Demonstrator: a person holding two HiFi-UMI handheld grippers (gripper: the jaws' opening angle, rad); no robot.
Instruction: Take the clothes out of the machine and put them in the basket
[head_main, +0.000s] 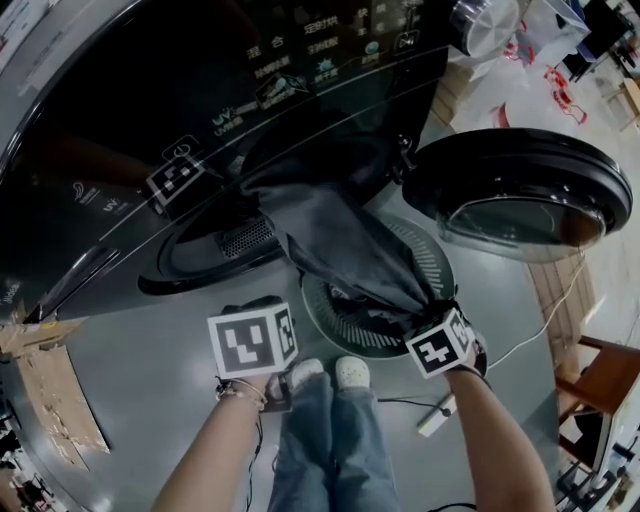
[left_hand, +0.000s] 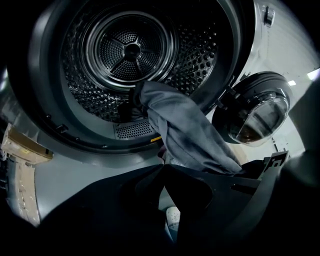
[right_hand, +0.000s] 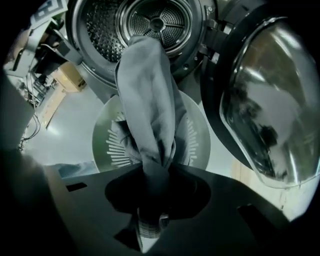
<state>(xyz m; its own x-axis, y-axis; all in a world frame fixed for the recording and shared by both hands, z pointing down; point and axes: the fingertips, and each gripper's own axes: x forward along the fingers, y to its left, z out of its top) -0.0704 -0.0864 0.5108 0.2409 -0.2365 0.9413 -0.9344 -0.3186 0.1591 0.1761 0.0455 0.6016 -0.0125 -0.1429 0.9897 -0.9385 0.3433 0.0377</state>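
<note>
Your right gripper (right_hand: 150, 207) is clamped on 1 bunched end of the grey garment (right_hand: 147, 100), directly above the basket (right_hand: 197, 145). Your left gripper (left_hand: 162, 169) has its jaws together on nothing and hangs just beside the basket's rim, on the side away from the open door (head_main: 520, 200).

To do this step well, keep that clamp firm and draw the cloth away from the drum (left_hand: 130, 50), which stands behind and above the basket, until the tail clears the opening's lower lip. Pull smoothly: I judge the fold could catch on the perforated grille at that lip. Only when the whole length hangs over the basket should you lower it and let go near the middle, so nothing drapes over the rim.

As for the garment, it is plain, matte grey fabric, drawn into 1 long creased band from the drum down to the basket, with its far end inside the drum. Given the dim light, it may be trousers or a shirt.
</note>
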